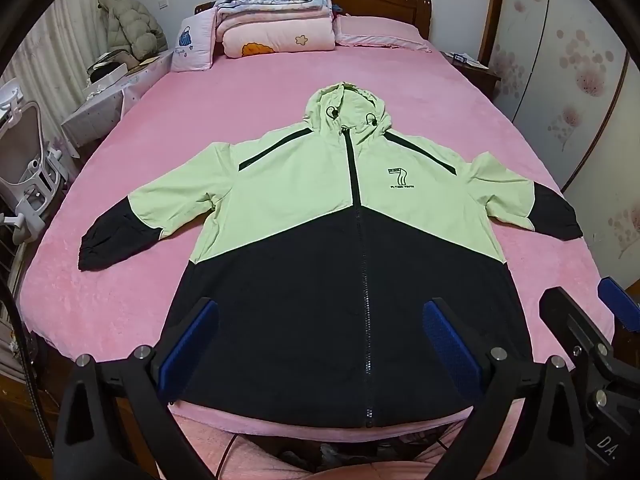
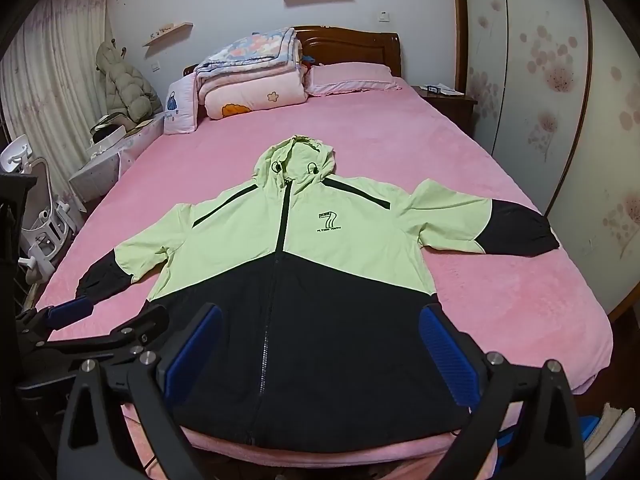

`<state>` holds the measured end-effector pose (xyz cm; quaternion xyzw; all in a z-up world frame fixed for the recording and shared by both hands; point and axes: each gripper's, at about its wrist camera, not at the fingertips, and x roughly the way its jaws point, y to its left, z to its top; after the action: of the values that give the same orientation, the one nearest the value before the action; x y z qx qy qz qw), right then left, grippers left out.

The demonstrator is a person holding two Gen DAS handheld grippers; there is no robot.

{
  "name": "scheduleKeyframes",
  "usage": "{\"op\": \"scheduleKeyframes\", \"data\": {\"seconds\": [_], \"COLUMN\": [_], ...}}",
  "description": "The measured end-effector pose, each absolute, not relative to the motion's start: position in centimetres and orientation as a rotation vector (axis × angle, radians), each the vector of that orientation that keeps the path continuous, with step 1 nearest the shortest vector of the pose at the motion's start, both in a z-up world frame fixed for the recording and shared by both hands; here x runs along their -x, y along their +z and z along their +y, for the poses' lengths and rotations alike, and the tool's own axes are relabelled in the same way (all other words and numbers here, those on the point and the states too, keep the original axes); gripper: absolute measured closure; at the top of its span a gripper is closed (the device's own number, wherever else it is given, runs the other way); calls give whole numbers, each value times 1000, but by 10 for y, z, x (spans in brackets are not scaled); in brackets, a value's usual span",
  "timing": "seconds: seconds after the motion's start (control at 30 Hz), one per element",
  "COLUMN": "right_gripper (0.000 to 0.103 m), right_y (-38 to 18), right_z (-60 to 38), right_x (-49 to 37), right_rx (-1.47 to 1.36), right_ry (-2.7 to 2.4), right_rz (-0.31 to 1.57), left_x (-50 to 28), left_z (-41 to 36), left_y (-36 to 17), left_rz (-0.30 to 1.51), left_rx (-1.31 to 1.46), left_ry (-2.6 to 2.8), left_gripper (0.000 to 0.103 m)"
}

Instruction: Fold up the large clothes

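Observation:
A green and black hooded jacket (image 1: 320, 216) lies flat, zipped, front up on the pink bed (image 1: 200, 128), sleeves spread to both sides, hood toward the headboard. It also shows in the right wrist view (image 2: 288, 264). My left gripper (image 1: 320, 340) is open and empty above the jacket's black hem. My right gripper (image 2: 320, 344) is open and empty above the hem too. The right gripper shows at the right edge of the left wrist view (image 1: 588, 320); the left gripper shows at the left edge of the right wrist view (image 2: 108, 318).
Folded quilts (image 1: 276, 20) and pillows (image 1: 376, 32) lie by the wooden headboard. A white chair (image 1: 28, 176) and cluttered boxes (image 1: 104, 92) stand left of the bed. A nightstand (image 2: 444, 98) and wardrobe doors (image 2: 560, 100) stand on the right.

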<state>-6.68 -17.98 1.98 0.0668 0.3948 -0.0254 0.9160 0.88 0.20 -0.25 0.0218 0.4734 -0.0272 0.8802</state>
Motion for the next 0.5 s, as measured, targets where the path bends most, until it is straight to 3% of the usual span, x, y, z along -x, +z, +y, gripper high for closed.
{"op": "scheduleKeyframes", "data": {"seconds": [0.5], "right_gripper": [4], "right_y": [14], "right_z": [-177], "right_x": [63], "right_rx": [-148], "right_ry": [-47], "right_rz": [809], "left_x": [-10], "left_z": [-2], "left_y": [-4], "left_rz": [957], "left_rx": [-26], "left_ry": [-51], "left_gripper": [6]}}
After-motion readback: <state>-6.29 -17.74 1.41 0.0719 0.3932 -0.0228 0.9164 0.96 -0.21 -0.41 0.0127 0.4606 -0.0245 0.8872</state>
